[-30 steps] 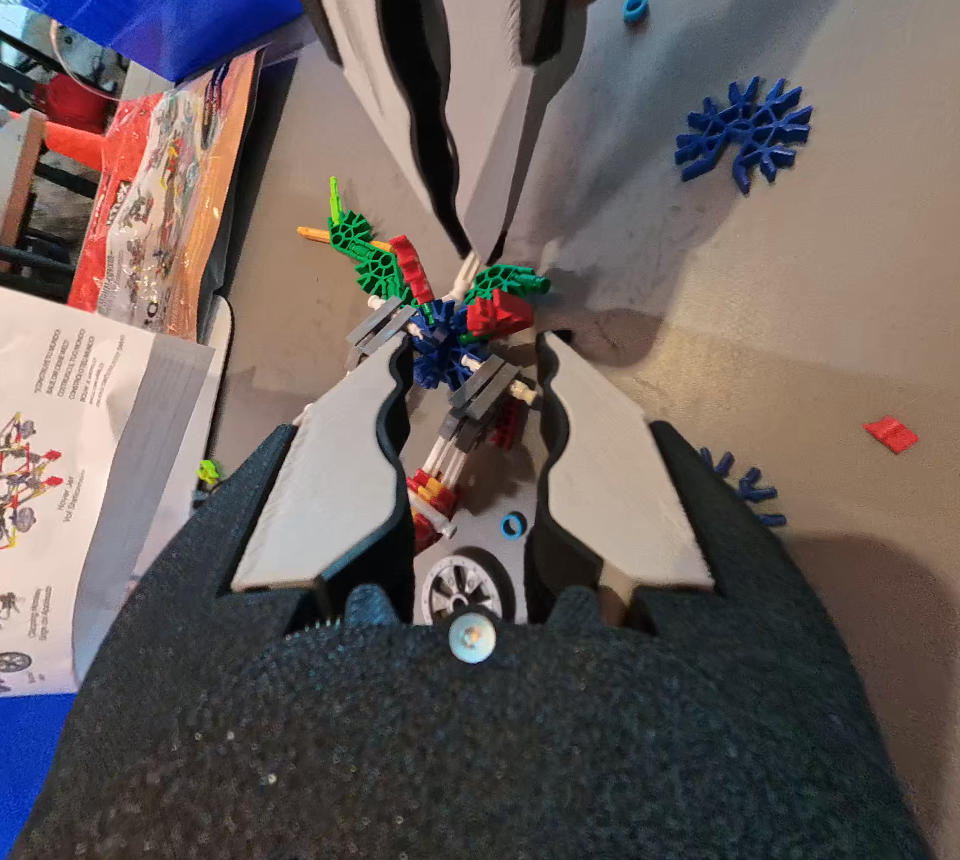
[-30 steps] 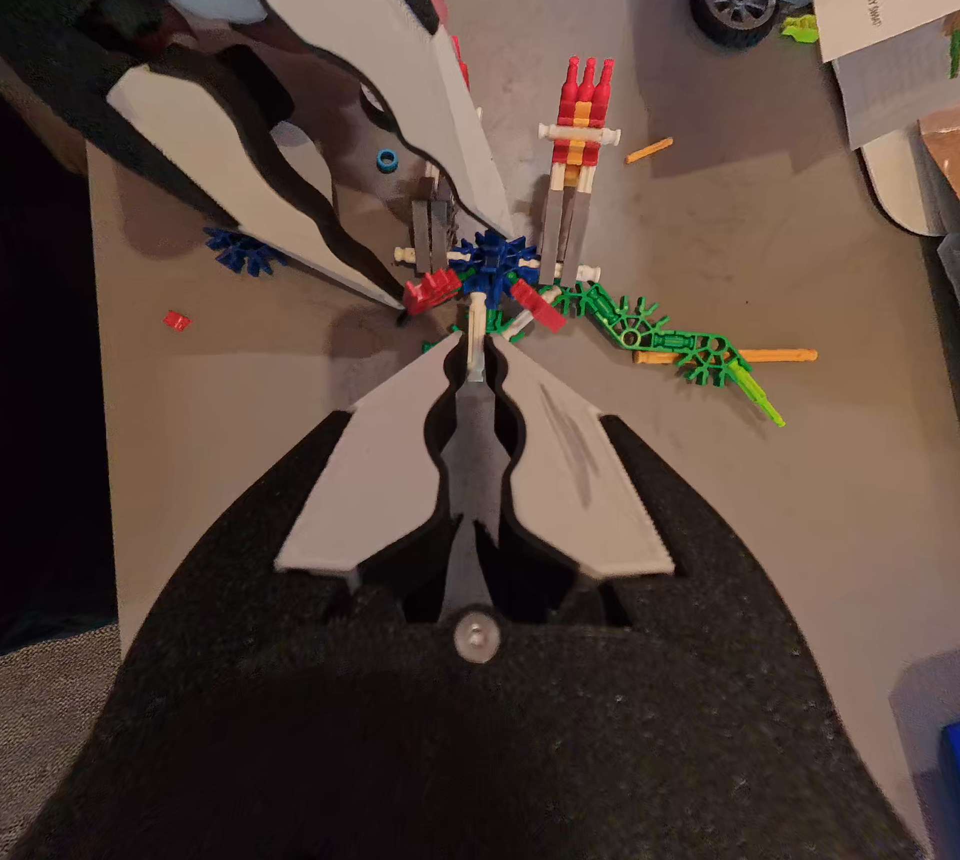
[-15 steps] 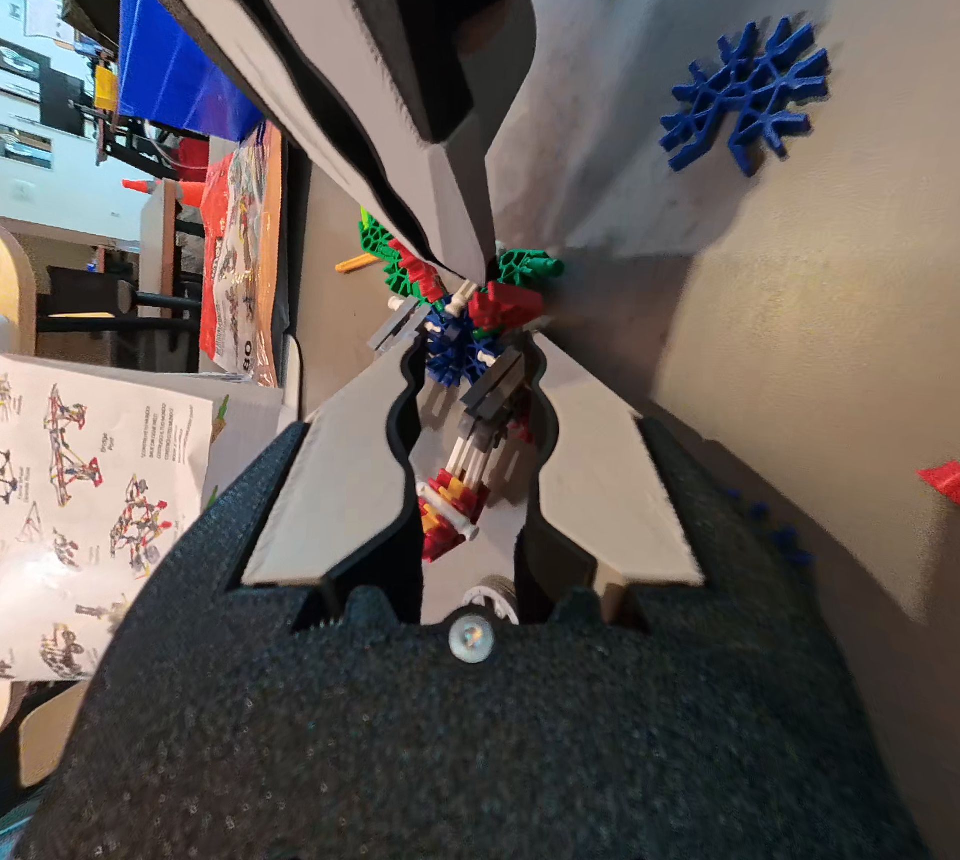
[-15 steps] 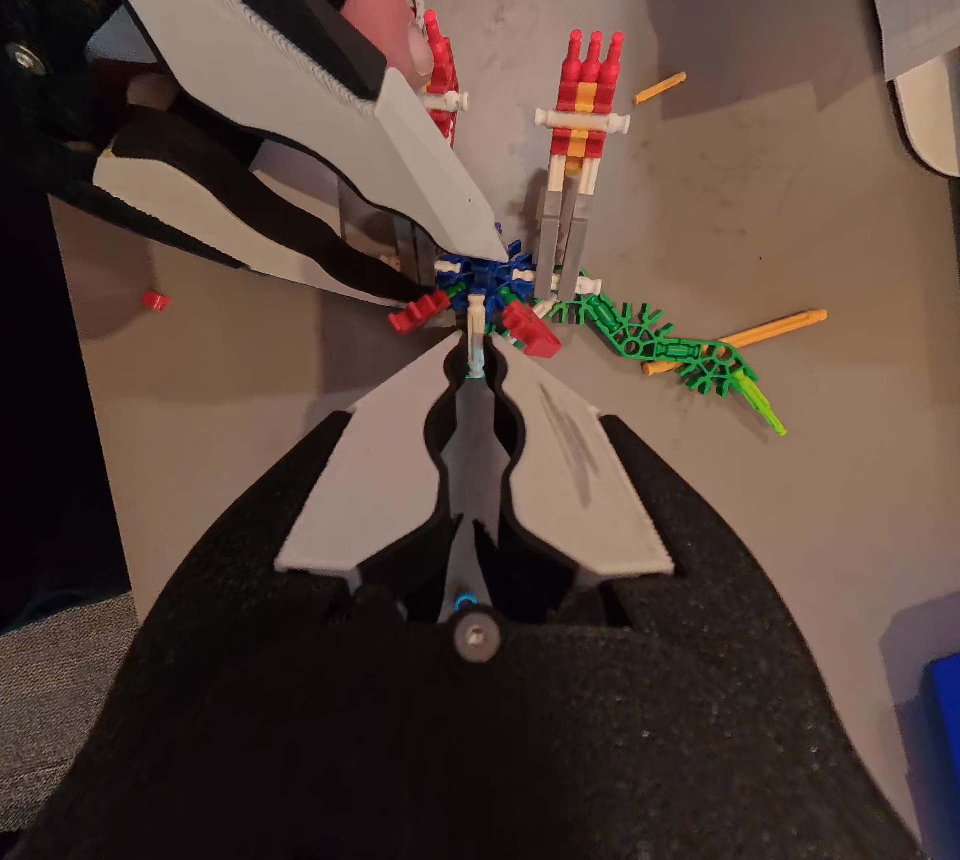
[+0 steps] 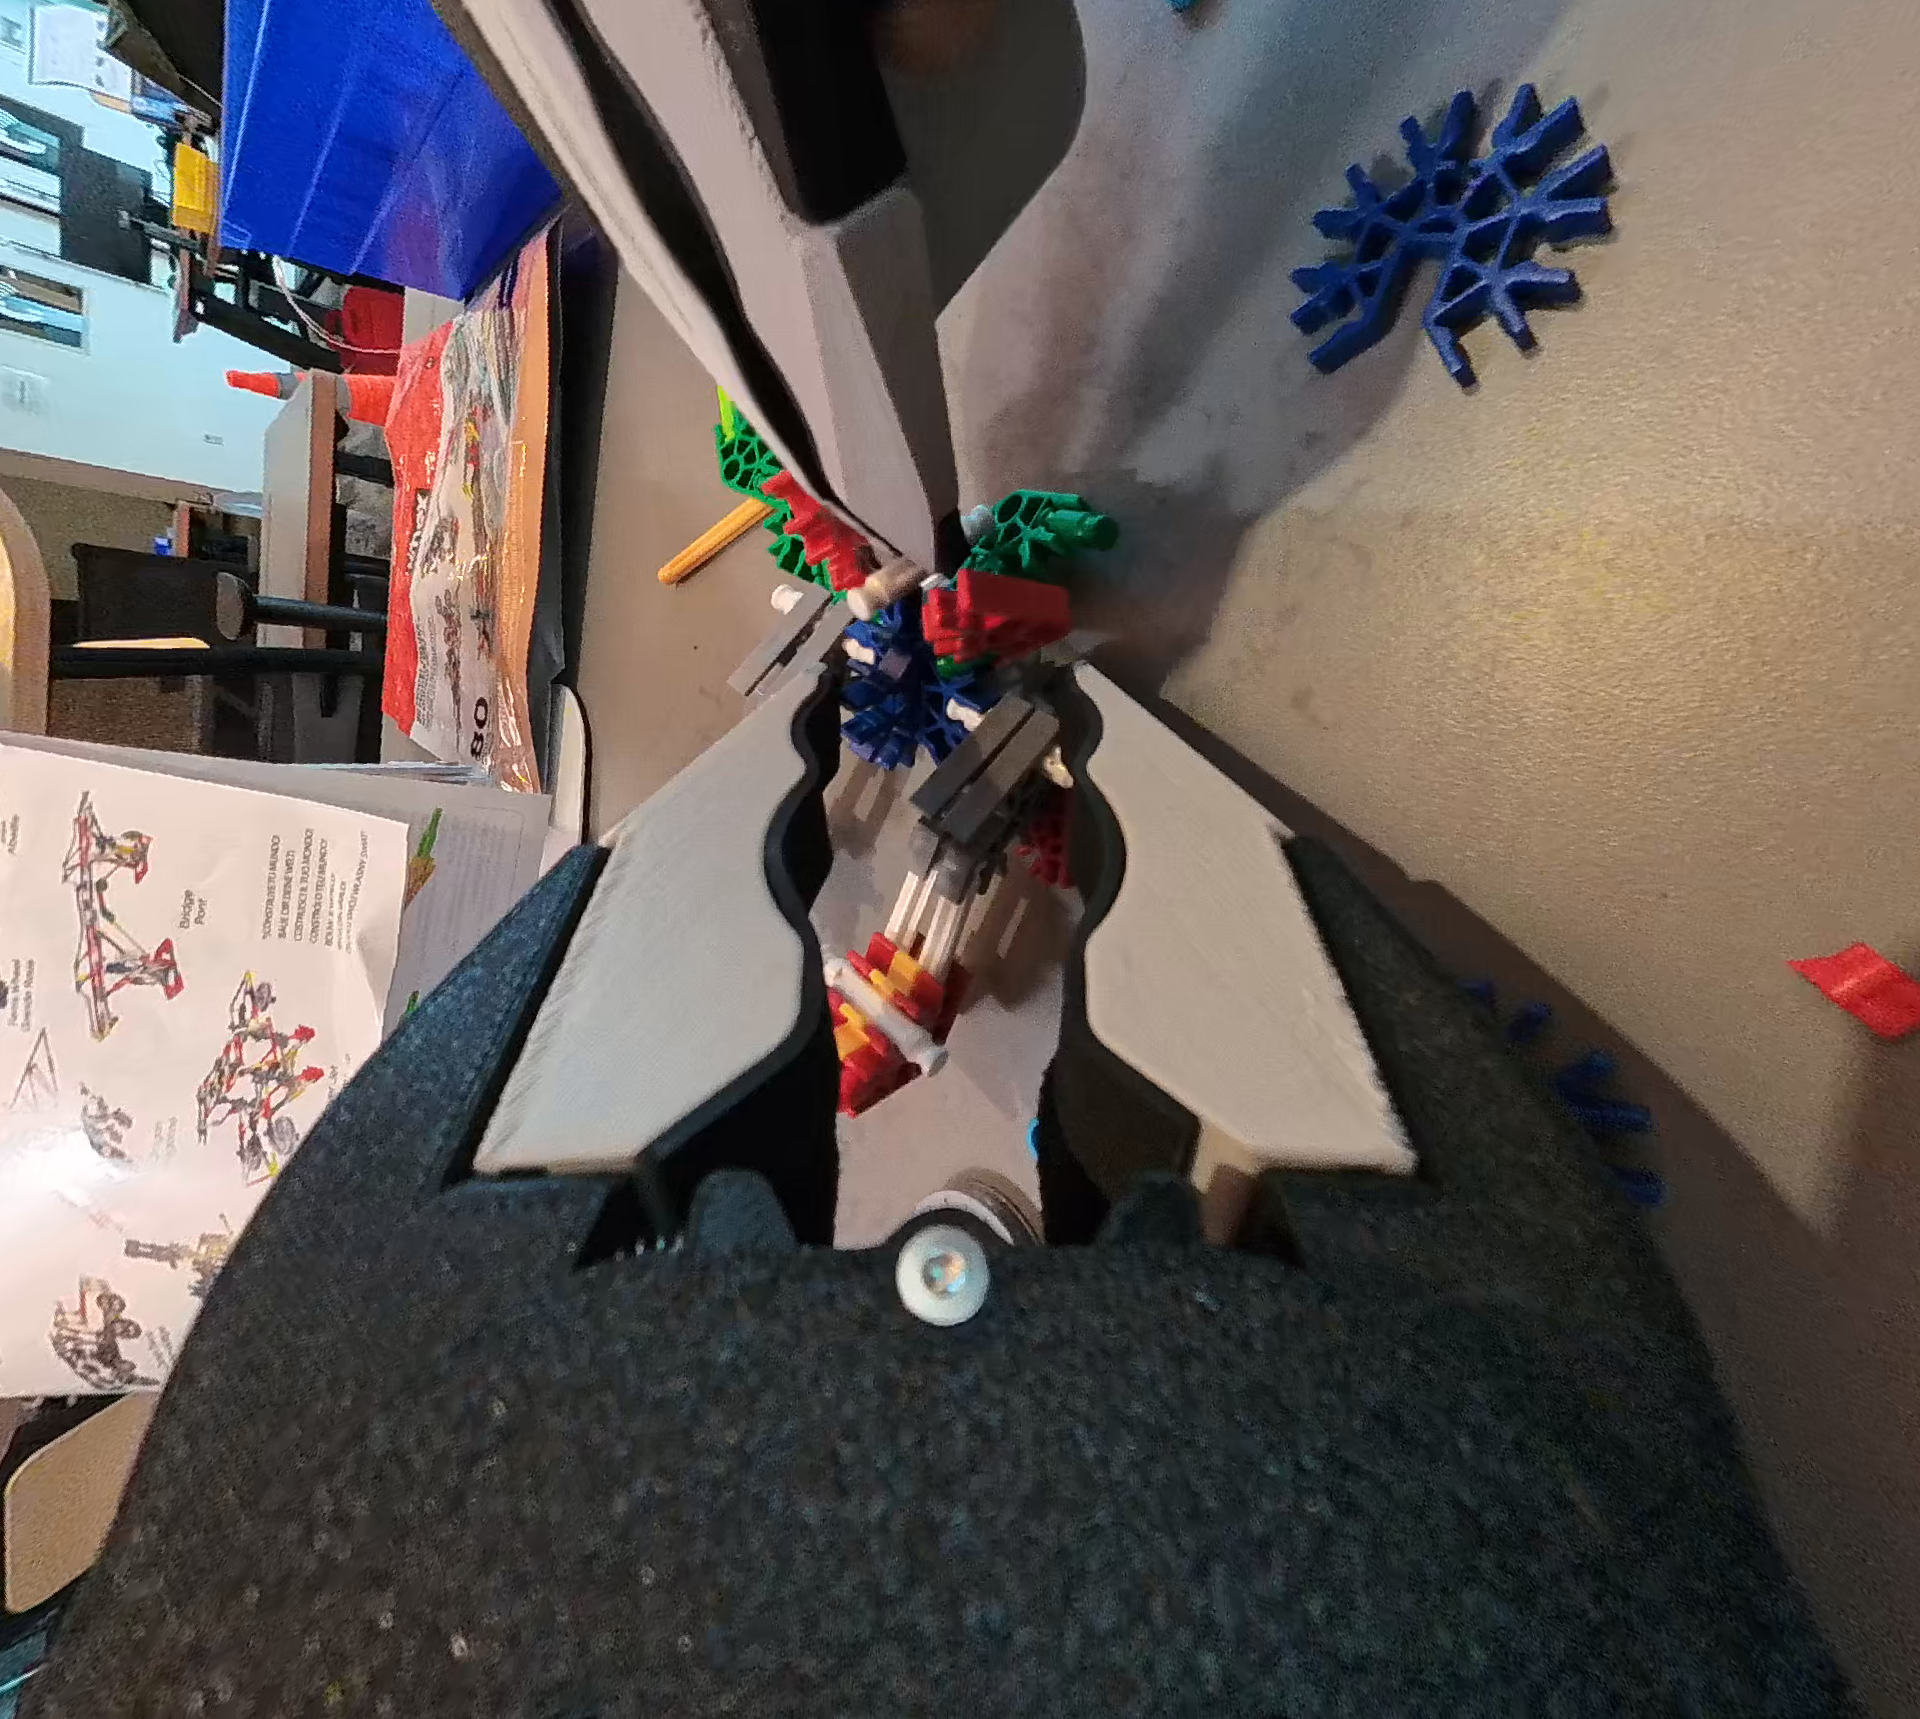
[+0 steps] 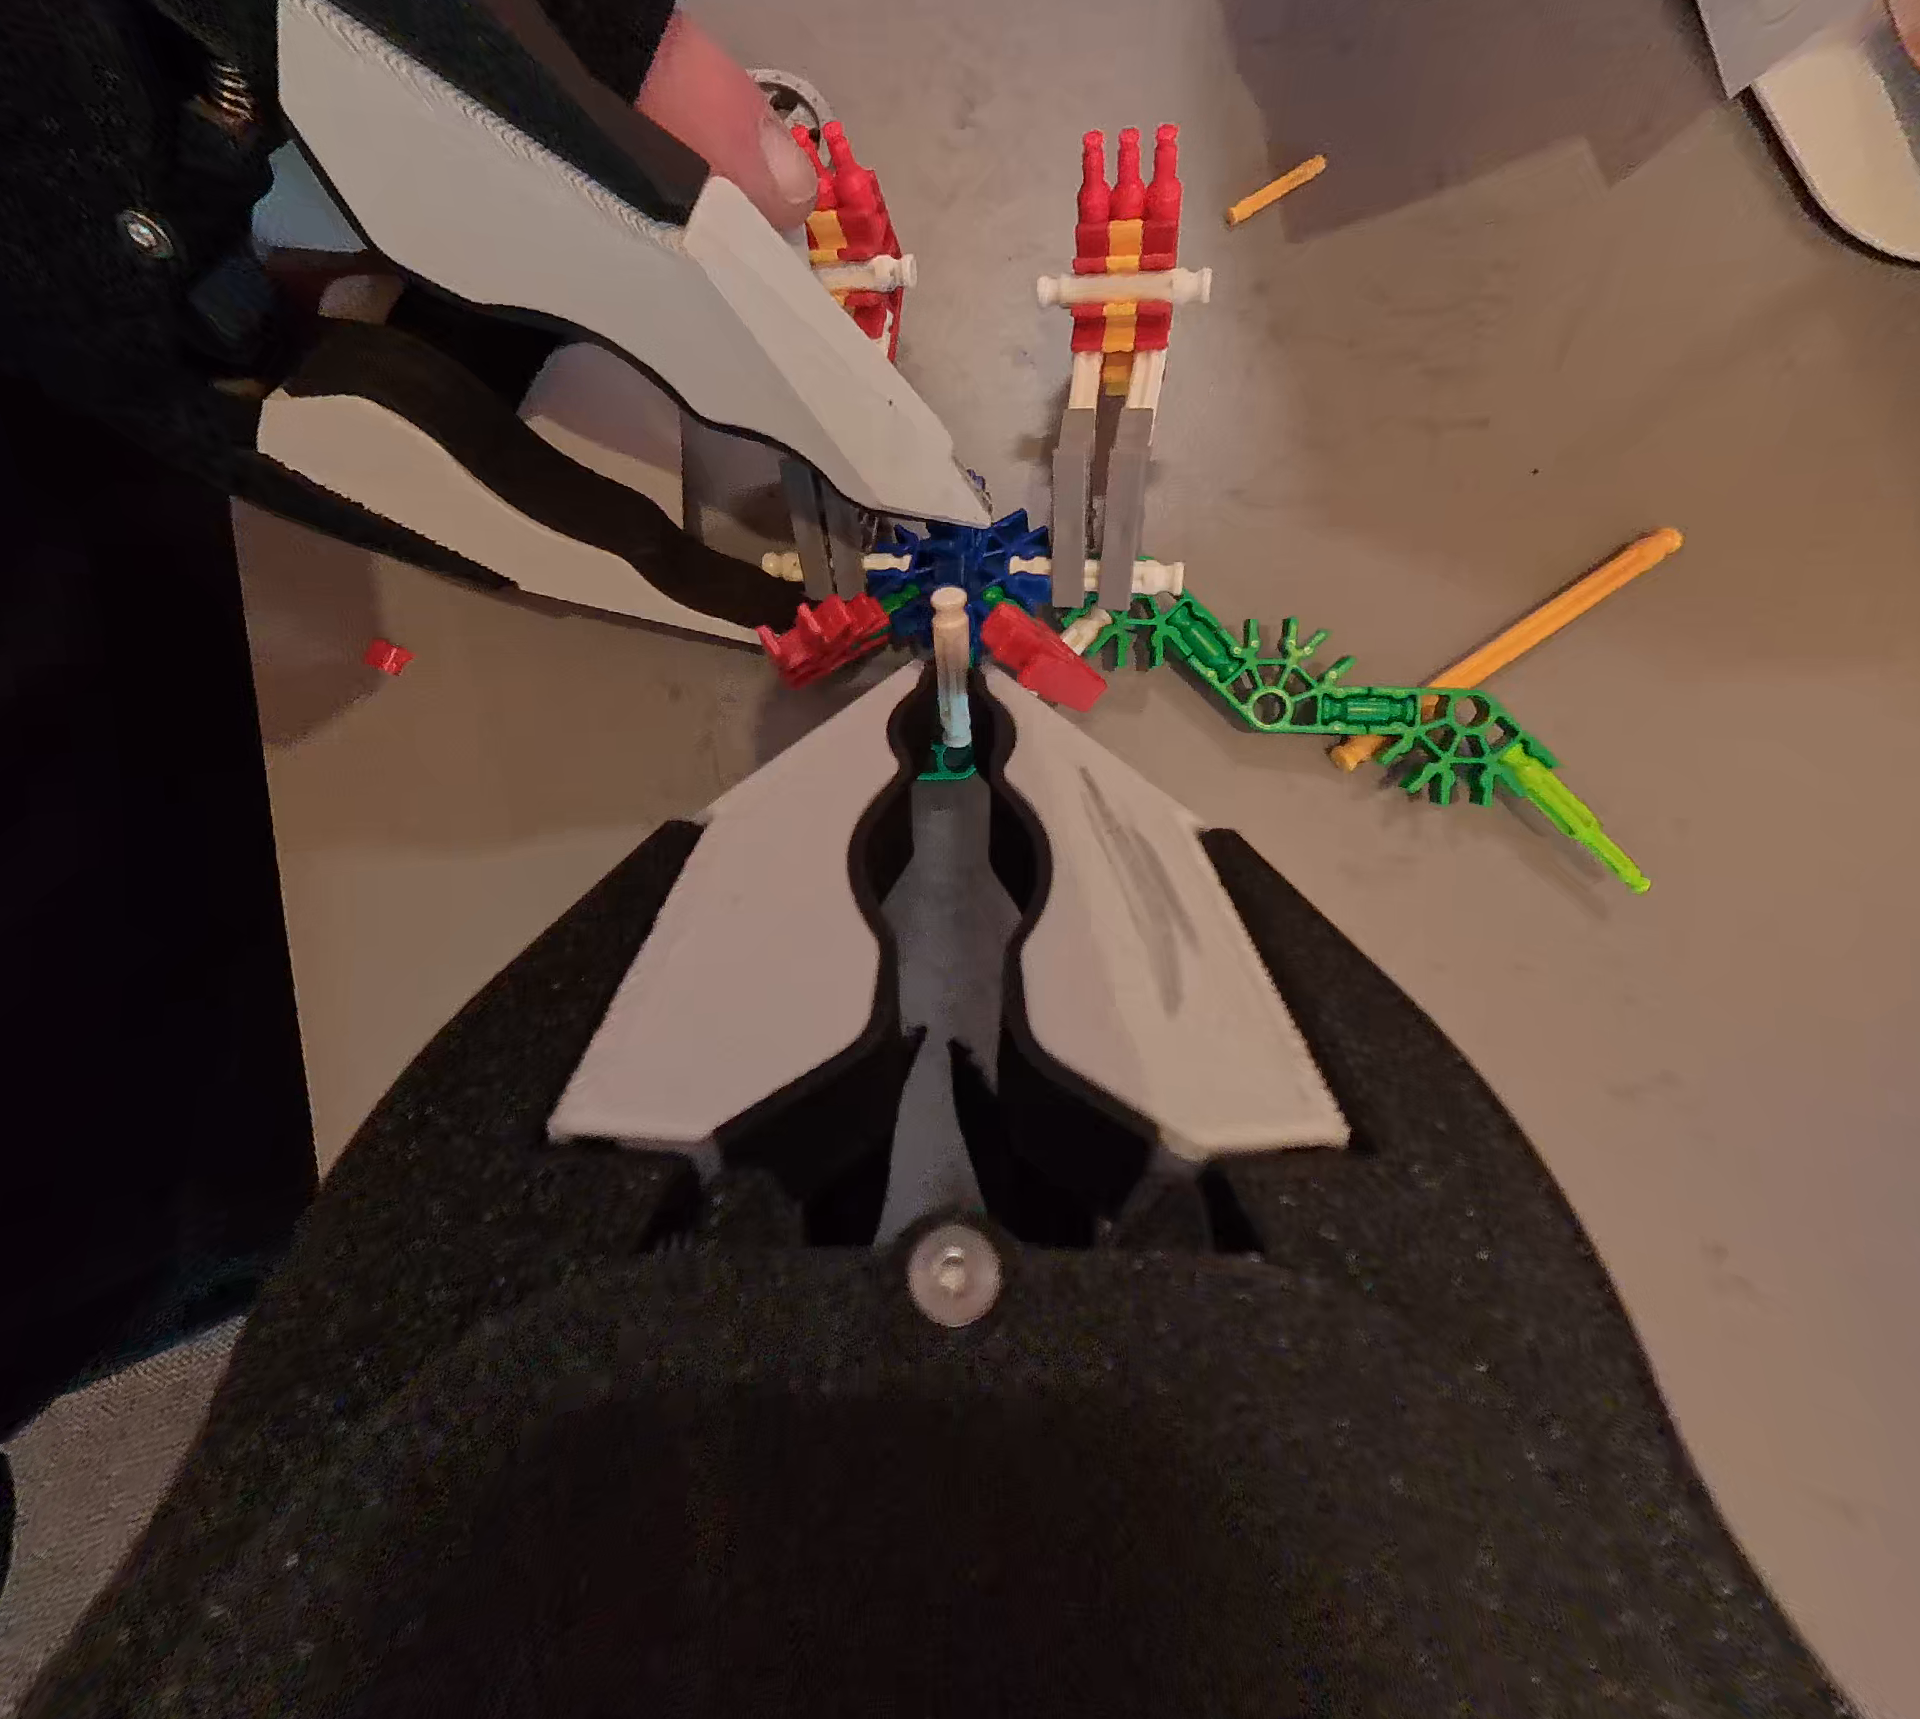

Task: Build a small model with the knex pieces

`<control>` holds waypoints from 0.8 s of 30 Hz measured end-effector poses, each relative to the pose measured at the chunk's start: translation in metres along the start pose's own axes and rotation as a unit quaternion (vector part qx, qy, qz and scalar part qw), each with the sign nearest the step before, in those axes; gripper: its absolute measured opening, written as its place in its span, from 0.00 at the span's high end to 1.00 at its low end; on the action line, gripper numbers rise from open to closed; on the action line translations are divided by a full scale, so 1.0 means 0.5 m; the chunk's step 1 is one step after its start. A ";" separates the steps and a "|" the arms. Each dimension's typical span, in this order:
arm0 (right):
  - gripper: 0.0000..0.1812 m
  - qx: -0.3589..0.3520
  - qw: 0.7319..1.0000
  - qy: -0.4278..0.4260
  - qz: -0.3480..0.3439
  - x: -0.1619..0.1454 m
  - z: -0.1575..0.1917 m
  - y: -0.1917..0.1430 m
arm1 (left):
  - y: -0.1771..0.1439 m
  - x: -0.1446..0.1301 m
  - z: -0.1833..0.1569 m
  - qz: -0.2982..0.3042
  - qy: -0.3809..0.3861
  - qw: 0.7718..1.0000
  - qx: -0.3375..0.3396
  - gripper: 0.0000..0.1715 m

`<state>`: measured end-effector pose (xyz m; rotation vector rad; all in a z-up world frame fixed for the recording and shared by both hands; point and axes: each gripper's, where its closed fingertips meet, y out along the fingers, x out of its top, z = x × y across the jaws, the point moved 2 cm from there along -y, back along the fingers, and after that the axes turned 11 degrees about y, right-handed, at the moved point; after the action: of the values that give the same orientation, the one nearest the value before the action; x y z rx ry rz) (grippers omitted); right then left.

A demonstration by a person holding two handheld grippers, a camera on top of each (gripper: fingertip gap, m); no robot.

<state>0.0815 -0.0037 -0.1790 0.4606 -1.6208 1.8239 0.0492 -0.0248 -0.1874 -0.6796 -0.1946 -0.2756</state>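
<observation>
Right wrist view: right claw [image 6: 951,698] pinches white rod [image 6: 949,641], axis toward camera; left claw [image 6: 883,568] straddles model [image 6: 961,573], half-open.

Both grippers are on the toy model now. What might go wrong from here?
The right gripper pinches only a thin white rod; it may slip or pull out. The left gripper straddles the blue hub, so twisting could pop the red clips or the green chain off the model.
</observation>
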 end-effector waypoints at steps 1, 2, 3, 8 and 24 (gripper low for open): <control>0.97 0.004 1.000 0.005 -0.004 -0.001 0.000 0.001 | 0.000 0.000 0.000 0.000 0.001 1.000 -0.001 0.76; 0.97 0.007 1.000 0.006 -0.007 -0.001 0.001 0.002 | 0.000 0.000 0.000 -0.001 0.002 1.000 -0.001 0.76; 0.97 0.008 1.000 0.007 -0.009 -0.003 0.001 0.003 | 0.000 0.001 0.000 -0.001 0.003 1.000 -0.002 0.76; 0.97 0.001 1.000 -0.006 -0.001 -0.009 0.005 0.000 | -0.001 0.003 -0.002 -0.005 0.004 1.000 -0.008 0.75; 0.97 -0.009 1.000 -0.012 0.016 -0.011 0.007 0.006 | -0.010 0.027 -0.006 -0.037 0.038 0.999 -0.004 0.74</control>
<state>0.0830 -0.0084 -0.1841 0.4518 -1.6679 1.8329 0.0605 -0.0330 -0.1829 -0.6699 -0.1450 -0.3722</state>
